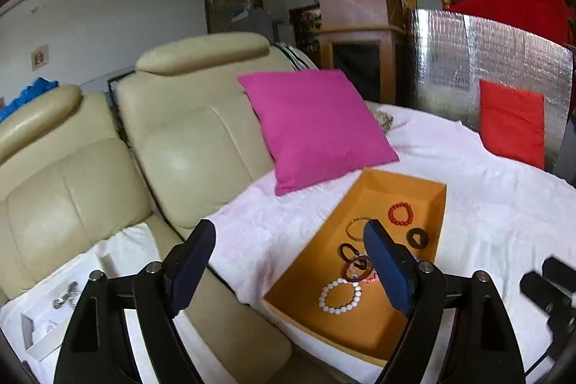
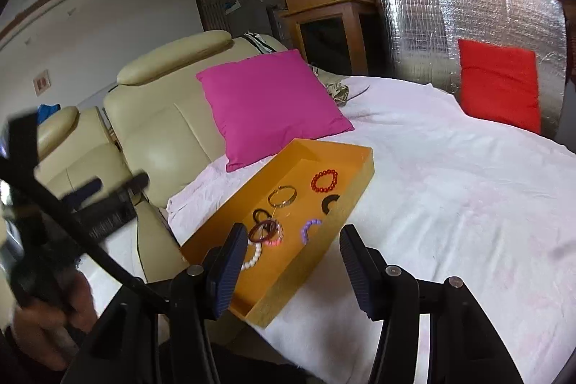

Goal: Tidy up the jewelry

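An orange tray (image 1: 403,178) lies on a white cloth and holds several bracelets: a red bead one (image 1: 400,213), a white bead one (image 1: 339,296), a gold bangle (image 1: 356,228) and dark rings. My left gripper (image 1: 289,233) hangs open above the tray's left edge, with nothing between its fingers. The right wrist view shows the same tray (image 2: 324,261), with a purple bead bracelet (image 2: 309,229) in it too. Over the tray's near end, my right gripper (image 2: 294,236) is open and empty. A white box (image 1: 43,322) holding silver pieces (image 1: 66,297) sits on the sofa seat at lower left.
A pink cushion (image 1: 316,128) leans behind the tray against a cream leather sofa (image 1: 187,146). A red cushion (image 1: 513,123) rests on a silver foil panel (image 1: 486,60) at the back right. The white cloth (image 2: 450,186) spreads wide to the tray's right.
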